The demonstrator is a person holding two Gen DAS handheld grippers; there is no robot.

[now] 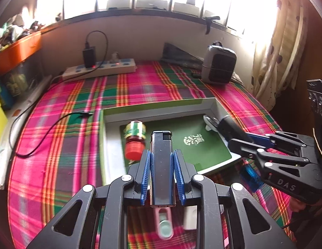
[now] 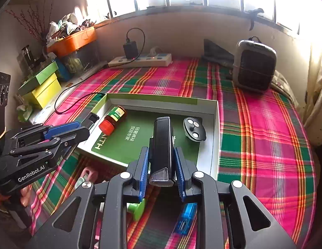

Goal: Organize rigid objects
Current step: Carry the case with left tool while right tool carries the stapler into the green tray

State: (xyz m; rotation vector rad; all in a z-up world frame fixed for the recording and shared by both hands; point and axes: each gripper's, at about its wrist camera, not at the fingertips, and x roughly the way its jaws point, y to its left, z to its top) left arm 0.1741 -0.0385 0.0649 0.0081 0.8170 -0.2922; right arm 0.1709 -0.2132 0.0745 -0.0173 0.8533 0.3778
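Note:
My left gripper [image 1: 162,161] is shut on a silver-black lighter [image 1: 162,157], held just before the near edge of a shallow white box [image 1: 161,105] with a green card floor. My right gripper [image 2: 162,159] is shut on a black flashlight [image 2: 162,143], held over the box's near right side; it also shows in the left wrist view [image 1: 233,130]. In the box lie a small jar with a red cap [image 2: 113,119] and a round black gadget [image 2: 194,129]. On the cloth near me lie a blue lighter [image 2: 184,217], a green peg [image 2: 137,208] and a pink item [image 1: 164,222].
A plaid cloth [image 2: 264,124] covers the table. A power strip with a charger [image 2: 140,61] lies at the back, a cable [image 1: 46,132] trails left. A grey heater [image 2: 253,67] stands back right. Coloured boxes [image 2: 43,89] and an orange tray [image 2: 73,40] stand at left.

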